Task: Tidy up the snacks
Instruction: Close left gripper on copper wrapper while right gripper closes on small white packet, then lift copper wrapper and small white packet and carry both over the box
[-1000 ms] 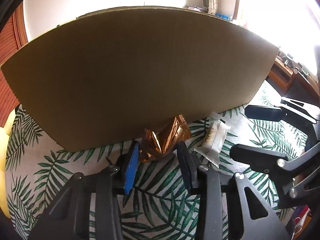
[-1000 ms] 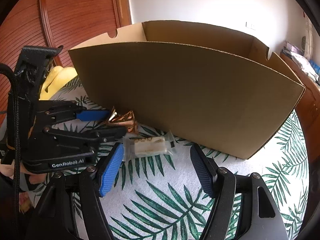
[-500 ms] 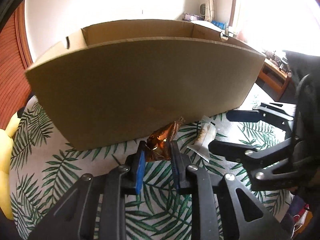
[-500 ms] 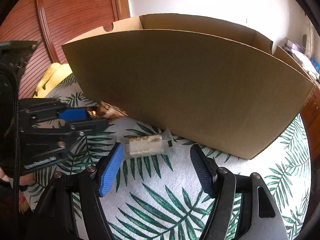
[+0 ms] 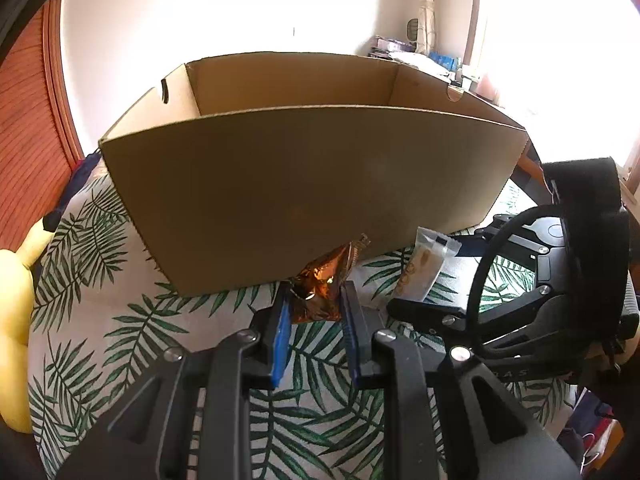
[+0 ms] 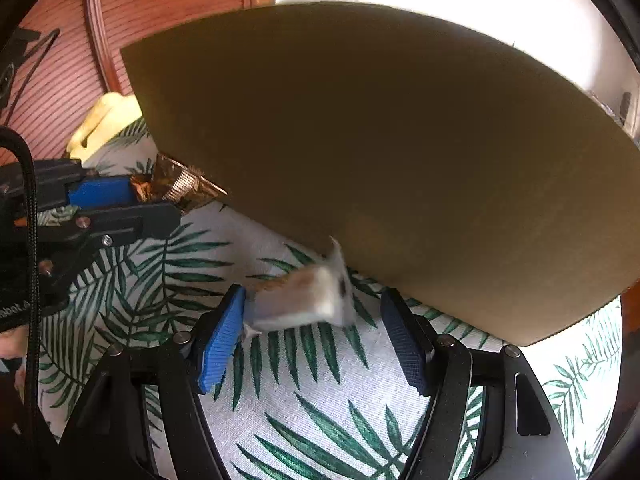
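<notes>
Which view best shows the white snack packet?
The left wrist view: the white snack packet is sharp, its printing visible, lying beside the cardboard box. The right wrist view shows it closer but motion-blurred.

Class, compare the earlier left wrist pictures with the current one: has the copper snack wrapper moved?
Yes. The copper snack wrapper, clamped in the left gripper, has lifted off the leaf-print cloth, judged against the cardboard box.

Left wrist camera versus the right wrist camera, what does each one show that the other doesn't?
Only the left wrist view looks over the cardboard box rim into its inside and shows a bright window. Only the right wrist view shows the right gripper standing open around the white packet. Both show the left gripper shut on the copper foil snack, the box, the packet and the leaf-print cloth.
</notes>
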A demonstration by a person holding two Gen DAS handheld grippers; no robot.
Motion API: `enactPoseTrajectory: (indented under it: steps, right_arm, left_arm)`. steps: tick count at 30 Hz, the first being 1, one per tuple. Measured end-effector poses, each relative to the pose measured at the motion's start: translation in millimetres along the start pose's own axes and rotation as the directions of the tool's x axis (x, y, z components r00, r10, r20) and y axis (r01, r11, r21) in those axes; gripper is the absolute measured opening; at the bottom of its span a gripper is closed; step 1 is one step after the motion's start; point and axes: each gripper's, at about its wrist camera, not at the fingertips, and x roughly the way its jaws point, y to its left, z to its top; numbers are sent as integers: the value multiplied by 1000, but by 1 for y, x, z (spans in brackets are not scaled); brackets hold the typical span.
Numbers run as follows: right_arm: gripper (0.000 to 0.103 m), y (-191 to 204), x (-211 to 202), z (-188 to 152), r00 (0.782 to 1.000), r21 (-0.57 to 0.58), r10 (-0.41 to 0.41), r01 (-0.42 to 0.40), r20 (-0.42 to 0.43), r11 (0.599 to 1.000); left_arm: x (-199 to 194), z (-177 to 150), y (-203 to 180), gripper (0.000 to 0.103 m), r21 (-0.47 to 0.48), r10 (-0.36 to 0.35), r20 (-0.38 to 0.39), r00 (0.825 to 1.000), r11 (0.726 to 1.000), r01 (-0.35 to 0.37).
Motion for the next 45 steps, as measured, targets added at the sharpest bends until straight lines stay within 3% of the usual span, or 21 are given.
enactPoseTrajectory:
  steps: [6,11,14,17,33,45]
  right_arm:
    - [69,8,5,5,1000,2,4,-4,6,1000]
    - [36,3,-2,1,1000,13,15,-16,24,1000]
    - [23,1,-3,-1,999,34,35,-36,27,999]
    - [18,-1,-8,-5,998,42,45,-47,37,998]
    - [14,-15,-57,-42,990,99,51,-64,134,993]
    - [14,-22,-102,-60,982,128,11,-36,189,991]
  left_arm:
    - [-1,-4,2,21,-10,1,-1,1000,1000,-1]
    - [-6,-5,2,21,-12,5,4,1000,1000,-4]
    - [-8,-6,1,21,-14,5,6,1000,1000,-5]
    - [-10,-6,-1,21,-13,5,9,1000,1000,-5]
    - [-31,-5,-19,21,10,6,38,999,1000,-7]
    - [-60,-1,-35,21,34,7,86,996,999,-10]
